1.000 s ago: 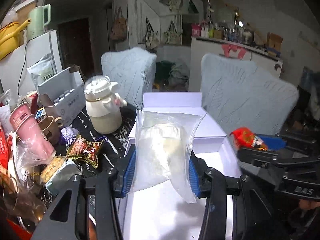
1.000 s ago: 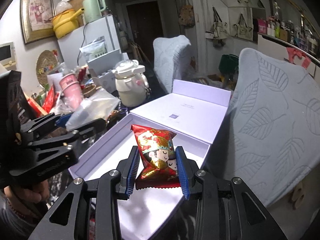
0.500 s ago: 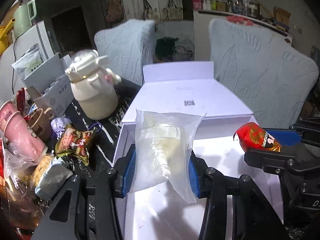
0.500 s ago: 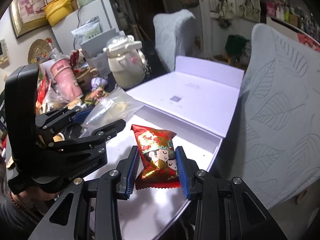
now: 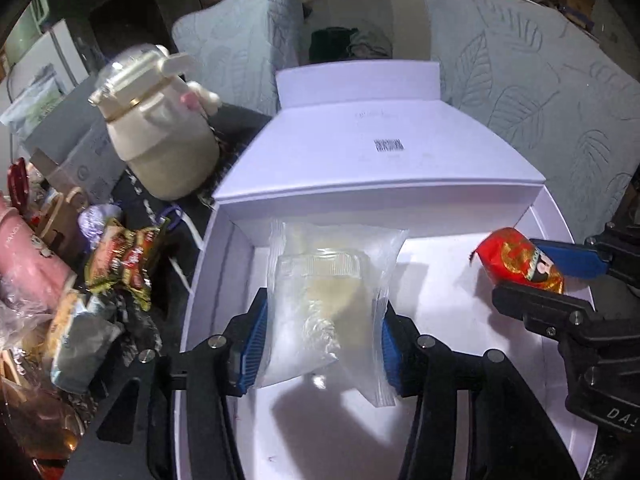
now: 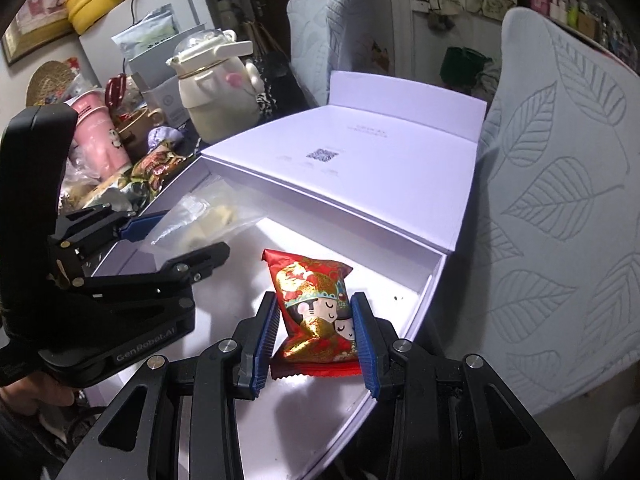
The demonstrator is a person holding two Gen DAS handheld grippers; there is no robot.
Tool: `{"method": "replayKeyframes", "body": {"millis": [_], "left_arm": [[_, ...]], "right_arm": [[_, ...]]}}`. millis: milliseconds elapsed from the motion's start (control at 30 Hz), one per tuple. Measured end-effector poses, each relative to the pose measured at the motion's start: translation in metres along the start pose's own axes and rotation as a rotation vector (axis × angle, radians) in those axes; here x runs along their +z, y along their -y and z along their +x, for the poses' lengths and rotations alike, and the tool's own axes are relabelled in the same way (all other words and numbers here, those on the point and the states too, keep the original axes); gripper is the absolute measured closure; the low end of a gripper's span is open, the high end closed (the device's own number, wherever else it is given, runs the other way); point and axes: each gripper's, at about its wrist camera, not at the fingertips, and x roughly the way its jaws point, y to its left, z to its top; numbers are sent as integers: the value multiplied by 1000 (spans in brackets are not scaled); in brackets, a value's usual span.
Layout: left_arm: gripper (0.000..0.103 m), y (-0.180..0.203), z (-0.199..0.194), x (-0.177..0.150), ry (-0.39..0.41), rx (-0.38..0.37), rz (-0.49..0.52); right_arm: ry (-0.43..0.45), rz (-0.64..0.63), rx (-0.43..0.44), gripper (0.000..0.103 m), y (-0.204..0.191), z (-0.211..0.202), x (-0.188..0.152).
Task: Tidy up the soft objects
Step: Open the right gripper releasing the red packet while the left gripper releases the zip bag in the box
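Observation:
An open white box [image 5: 208, 280] lies in front of me with its lid [image 5: 380, 160] folded back. My left gripper [image 5: 322, 302] reaches into the box's left half. A clear plastic bag [image 5: 320, 264] with something pale inside stands between its blue pads, which still touch it while the jaws are opening. My right gripper [image 6: 314, 300] is shut on a red and gold snack packet [image 6: 312, 276] just above the box floor [image 6: 248, 280], on the right side. The right wrist view also has the left gripper [image 6: 192, 232] and the bag [image 6: 208, 216].
Left of the box stand a cream lidded jug [image 5: 160, 140], loose snack packets [image 5: 120, 256], pink cups [image 5: 24, 264] and other clutter. Chairs with leaf-pattern covers [image 6: 560, 200] stand behind and right of the box. A hand [image 6: 36, 392] holds the left gripper.
Both grippers have come down and forward into the box with the bag and the red packet still between their pads, and both now point more steeply downward.

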Motion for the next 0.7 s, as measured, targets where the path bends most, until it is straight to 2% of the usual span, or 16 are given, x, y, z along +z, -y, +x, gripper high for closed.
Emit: {"method": "replayKeyframes", "body": {"millis": [100, 133, 233, 500, 700], "left_arm": [[51, 0, 6, 1, -32, -24, -5], [42, 1, 7, 1, -40, -26, -4], [30, 3, 9, 0, -55, -18, -6], [30, 0, -5, 2, -37, 9, -20], [30, -2, -27, 4, 1, 18, -37]], "right_arm": [[5, -8, -23, 66, 0, 1, 1], [2, -6, -30, 63, 0, 2, 2], [6, -9, -21, 57, 0, 2, 3], [17, -12, -51, 48, -4, -8, 2], [43, -17, -79, 48, -9, -24, 2]]}}
